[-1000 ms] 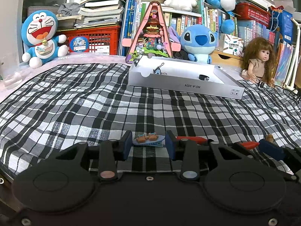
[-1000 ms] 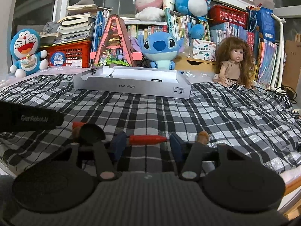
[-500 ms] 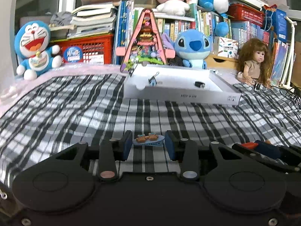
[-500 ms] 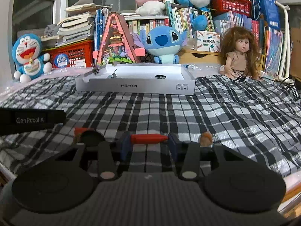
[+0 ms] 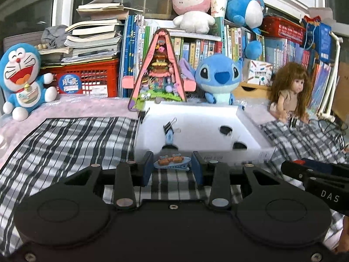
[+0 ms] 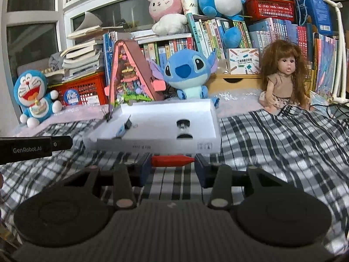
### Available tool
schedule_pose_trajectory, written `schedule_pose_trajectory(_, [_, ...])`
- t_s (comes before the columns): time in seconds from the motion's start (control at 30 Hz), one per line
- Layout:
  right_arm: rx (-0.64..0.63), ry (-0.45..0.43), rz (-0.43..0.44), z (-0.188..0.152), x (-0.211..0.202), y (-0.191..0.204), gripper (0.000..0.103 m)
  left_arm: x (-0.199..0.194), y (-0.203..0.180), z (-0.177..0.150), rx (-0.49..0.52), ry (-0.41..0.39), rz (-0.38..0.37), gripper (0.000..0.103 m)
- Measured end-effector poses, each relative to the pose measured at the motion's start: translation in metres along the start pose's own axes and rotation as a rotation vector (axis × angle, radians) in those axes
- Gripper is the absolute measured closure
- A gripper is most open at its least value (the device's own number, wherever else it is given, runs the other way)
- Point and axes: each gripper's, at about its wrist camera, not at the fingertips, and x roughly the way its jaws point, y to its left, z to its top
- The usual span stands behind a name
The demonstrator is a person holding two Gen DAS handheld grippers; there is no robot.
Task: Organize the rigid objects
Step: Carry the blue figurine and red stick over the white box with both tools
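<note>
My left gripper [image 5: 171, 169] is gripping a small blue hair clip [image 5: 171, 162] with brown decorations, its ends pressed between my two fingers [image 5: 146, 168]. My right gripper [image 6: 172, 170] is gripping a red pen-like stick [image 6: 172, 161], lying crosswise with each end against a finger [image 6: 201, 170]. Both things are being held clear above the plaid blanket [image 6: 272, 144] covering the bed.

A shallow white box [image 5: 250, 128] is sitting on the blanket toward the bed's far edge, just ahead of both grippers. Inside it, a black binder clip [image 5: 169, 124] with a bluish item [image 5: 168, 137] beside it is lying near the left wall; a second binder clip [image 5: 142, 114] is clipped on the far left corner. In the left view, three dark small items [image 5: 225, 130] are showing on the box floor, too blurred to name.

Along the bed's far edge, three plush toys are sitting: a blue-and-white cat [image 5: 21, 80], a blue alien [image 5: 218, 76] and, on the books above, a pink rabbit [image 5: 192, 6]. One doll [image 6: 281, 76] is sitting at the far right corner. Two red baskets [image 5: 87, 78] are visible, one low at the left, one high at the right.
</note>
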Motion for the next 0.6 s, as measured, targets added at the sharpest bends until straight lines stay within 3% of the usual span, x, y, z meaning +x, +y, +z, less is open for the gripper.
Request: schedule_pose_trajectory(0.6, [0.050,0.040,0.066,0.098,0.029,-0.015,0.055,0.023,-0.008,0.105,-0.016,0.050,-0.049,0.067])
